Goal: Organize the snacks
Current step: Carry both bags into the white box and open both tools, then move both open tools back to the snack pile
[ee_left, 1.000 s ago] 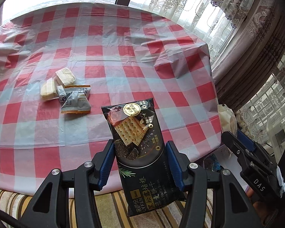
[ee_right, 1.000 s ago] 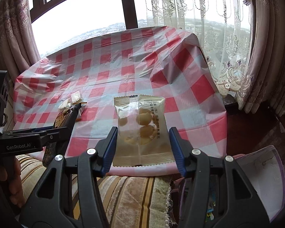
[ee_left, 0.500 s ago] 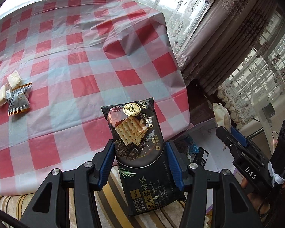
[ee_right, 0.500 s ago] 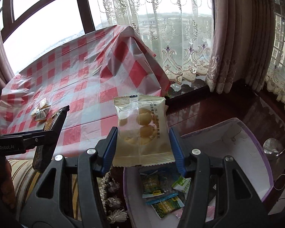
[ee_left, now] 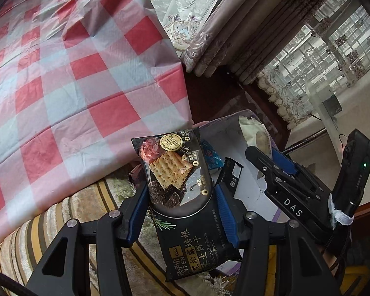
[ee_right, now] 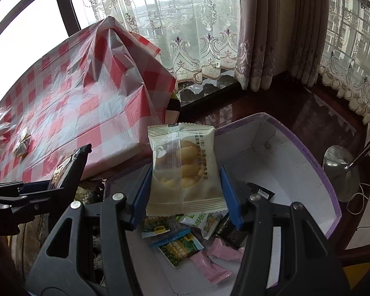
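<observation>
The right gripper (ee_right: 185, 192) is clamped on a pale packet of round biscuits (ee_right: 182, 170), its blue pads pressing the packet's two side edges so the packet stands up between them. It hangs above the open box (ee_right: 305, 148), over the near end where other snack packets (ee_right: 182, 244) already lie in a loose heap on the white floor. The far end of the box looks bare.

The left gripper (ee_left: 181, 207) holds a black cracker packet (ee_left: 177, 185) the same way, by its sides, with the packet's lower half hanging below the pads. It sits at the box's edge on the table side, more over the striped cushion (ee_left: 69, 219) than over the box.

To do this step well, I would say each packet should be let go only once it is clearly inside the box walls. The right one seems ready: a slight lowering, then opening the pads, should drop it flat onto the heap. The left one probably needs to travel further over the box first, or the long packet may catch the rim and tip out onto the cushion. The two grippers are near each other, so releasing one at a time looks wiser.

Away from the box, on the checked tablecloth (ee_right: 69, 113), a few small snacks (ee_right: 22, 143) wait.
</observation>
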{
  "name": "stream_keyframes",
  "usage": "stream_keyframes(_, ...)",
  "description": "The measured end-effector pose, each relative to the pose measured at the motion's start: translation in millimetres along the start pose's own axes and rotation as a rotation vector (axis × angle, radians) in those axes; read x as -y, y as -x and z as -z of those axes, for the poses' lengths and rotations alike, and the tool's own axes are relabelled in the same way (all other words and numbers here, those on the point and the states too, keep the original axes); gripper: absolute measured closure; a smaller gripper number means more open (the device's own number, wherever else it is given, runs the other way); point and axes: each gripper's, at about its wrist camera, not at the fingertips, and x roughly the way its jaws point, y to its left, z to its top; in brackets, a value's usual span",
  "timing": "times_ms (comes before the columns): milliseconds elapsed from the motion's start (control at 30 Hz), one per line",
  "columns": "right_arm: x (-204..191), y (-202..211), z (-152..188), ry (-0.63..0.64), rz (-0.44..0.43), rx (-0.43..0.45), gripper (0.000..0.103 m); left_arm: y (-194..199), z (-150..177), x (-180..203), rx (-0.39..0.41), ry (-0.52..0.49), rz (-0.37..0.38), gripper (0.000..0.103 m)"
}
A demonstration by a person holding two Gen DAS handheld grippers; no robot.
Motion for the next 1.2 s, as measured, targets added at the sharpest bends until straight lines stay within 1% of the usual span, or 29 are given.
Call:
stream_keyframes(100, 5, -1, 2, -0.012, 0.011, -0.008, 0.043, -10, 3, 9, -0.039, -0.007, 0.031, 0.048)
stream_keyframes(200, 8, -2, 1, -0.021, 0.026, -0.017, 0.042, -14, 4, 14, -0.067, -0.011, 0.082, 0.045)
stream_keyframes(267, 8, -2, 0, -0.025, 0.026, -0.017, 0.04, -14, 4, 13, -0.069, -0.002, 0.078, 0.04)
stream_keyframes(467, 0, -1, 0, -0.015, 0.014, -0.02, 0.039, -10, 4, -1, -0.062, 0.06, 0.07, 0.04)
stream_keyframes(667, -10, 1, -3, -0.005, -0.002, -0.021, 0.039, -1, 3, -6, -0.032, 0.063, 0.044, 0.04)
stream_keyframes(833, -25, 0, -6, 0.023, -0.019, -0.028, 0.039, 7, 1, -21, 0.009, 0.088, 0.012, 0.04)
stream_keyframes(967, -45, -1, -9, 0.052, -0.043, -0.032, 0.039, 17, -2, -40, 0.047, 0.122, -0.01, 0.04)
stream_keyframes(1200, -87, -3, -12, 0.121, -0.095, -0.04, 0.038, 36, -5, -81, 0.098, 0.211, -0.026, 0.04)
